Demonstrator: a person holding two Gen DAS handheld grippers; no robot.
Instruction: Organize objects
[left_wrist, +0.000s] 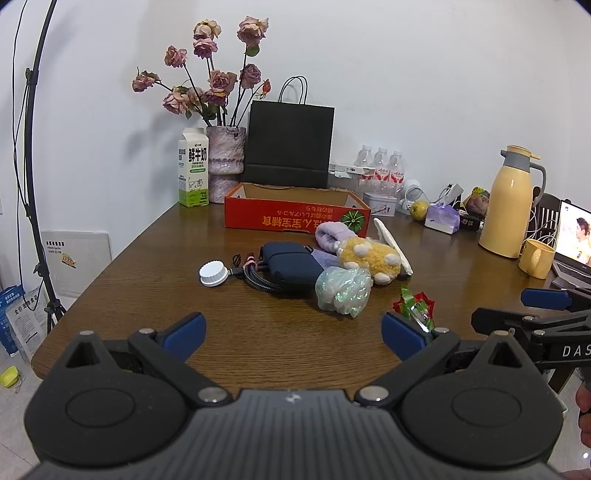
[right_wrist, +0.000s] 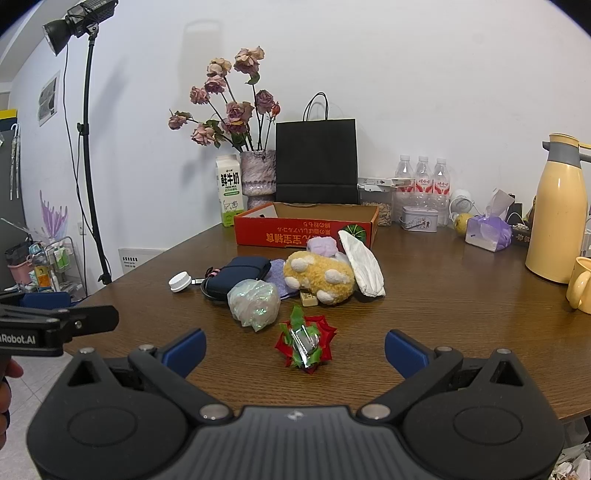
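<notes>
So you hold both claws low over the near edge of the desk (right_wrist: 443, 295), side by side, and neither has picked anything up yet. Your left claw (left_wrist: 293, 334) has its blue pads spread wide with nothing between them. Your right claw (right_wrist: 295, 349) is spread wide too, and it points straight at the red and green bow (right_wrist: 306, 345), which sits alone on the wood, nearest to you. That looks like why the right claw is lined up there: the bow is the easy first pick, with room on both sides for the pads.

Behind the bow the other things lie in a heap. The shiny plastic ball (right_wrist: 254, 303) touches the dark blue pouch (right_wrist: 240, 275). The yellow plush toy (right_wrist: 319, 277) leans on the white folded cloth (right_wrist: 362, 266) and the purple fuzzy thing (right_wrist: 322, 245). A white cap (right_wrist: 180, 282) sits at the left end, a little apart.

The red cardboard box (right_wrist: 306, 230) stands open just behind the heap, and what you can see of its inside looks empty. I think it is where the things should go. It is close, so each trip would be short.
</notes>
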